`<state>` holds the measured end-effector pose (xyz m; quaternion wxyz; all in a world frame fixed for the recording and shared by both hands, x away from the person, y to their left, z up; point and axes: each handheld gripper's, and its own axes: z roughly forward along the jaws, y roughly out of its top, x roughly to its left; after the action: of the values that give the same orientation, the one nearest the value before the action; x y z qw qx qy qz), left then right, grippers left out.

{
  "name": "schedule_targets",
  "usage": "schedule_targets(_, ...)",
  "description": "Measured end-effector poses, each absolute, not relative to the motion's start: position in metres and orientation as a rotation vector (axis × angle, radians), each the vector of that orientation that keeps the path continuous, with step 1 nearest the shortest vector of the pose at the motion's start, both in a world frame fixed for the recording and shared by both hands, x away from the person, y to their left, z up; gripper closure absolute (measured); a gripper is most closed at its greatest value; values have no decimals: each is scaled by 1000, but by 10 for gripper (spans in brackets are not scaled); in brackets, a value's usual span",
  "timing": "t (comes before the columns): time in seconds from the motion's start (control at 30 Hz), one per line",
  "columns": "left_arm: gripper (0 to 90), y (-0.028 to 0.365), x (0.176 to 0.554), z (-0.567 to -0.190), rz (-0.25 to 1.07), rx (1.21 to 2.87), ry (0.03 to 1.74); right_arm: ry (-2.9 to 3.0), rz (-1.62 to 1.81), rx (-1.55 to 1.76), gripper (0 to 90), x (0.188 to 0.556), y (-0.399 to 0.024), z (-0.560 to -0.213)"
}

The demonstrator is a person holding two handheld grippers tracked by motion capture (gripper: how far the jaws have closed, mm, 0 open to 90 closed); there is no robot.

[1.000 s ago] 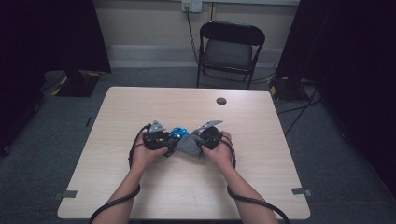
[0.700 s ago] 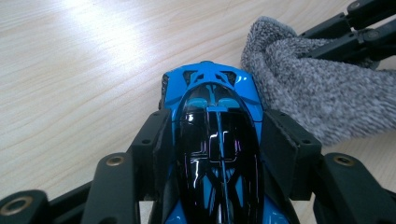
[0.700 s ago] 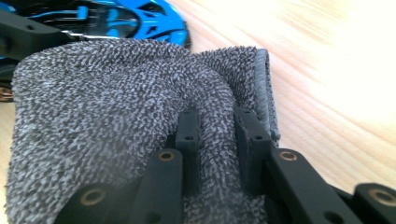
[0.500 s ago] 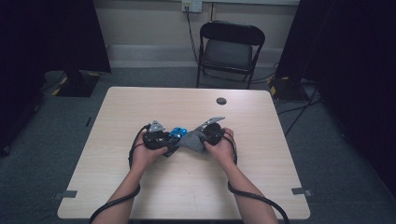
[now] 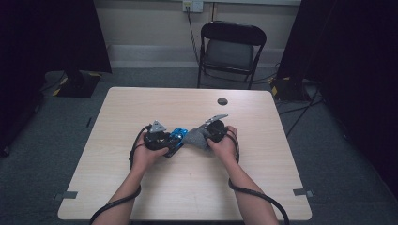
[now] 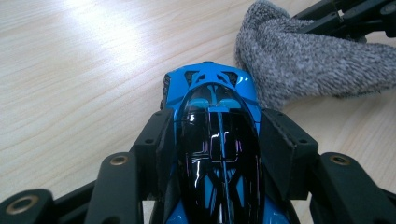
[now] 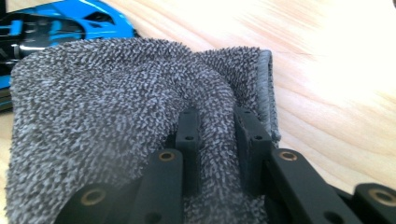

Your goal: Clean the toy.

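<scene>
Car [image 6: 215, 135] nose points away along left gripper [image 6: 215, 140] fingers.

1. The high view is dim; the room's edges sink into black, and only the table [image 5: 187, 187] is evenly lit from above.
2. In the left gripper view, glare whitens the wood beyond the left gripper [image 6: 215, 135], and highlights streak the glossy toy car [image 6: 217, 140] between its jaws.
3. In the right gripper view, the grey cloth [image 7: 93, 116] around the right gripper [image 7: 217, 140] is sharp, while the tabletop farther off blurs and washes out.
</scene>
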<state>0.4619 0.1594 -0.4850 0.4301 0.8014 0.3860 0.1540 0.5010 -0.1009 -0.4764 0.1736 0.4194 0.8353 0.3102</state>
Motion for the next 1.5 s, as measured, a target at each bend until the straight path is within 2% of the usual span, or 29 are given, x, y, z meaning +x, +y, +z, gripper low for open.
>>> schedule_targets(0.8, 466, 159, 462, -485, 391, 2006, 965, 2263, 833, 1308, 737, 511, -128, -471)
schedule_targets(1.17, 467, 157, 461, -484, 408, 2012, 965, 2243, 992, 1293, 738, 493, -148, -457)
schedule_targets(1.5, 467, 157, 461, -485, 404, 2006, 969, 2313, 1059, 1176, 738, 466, -147, -449)
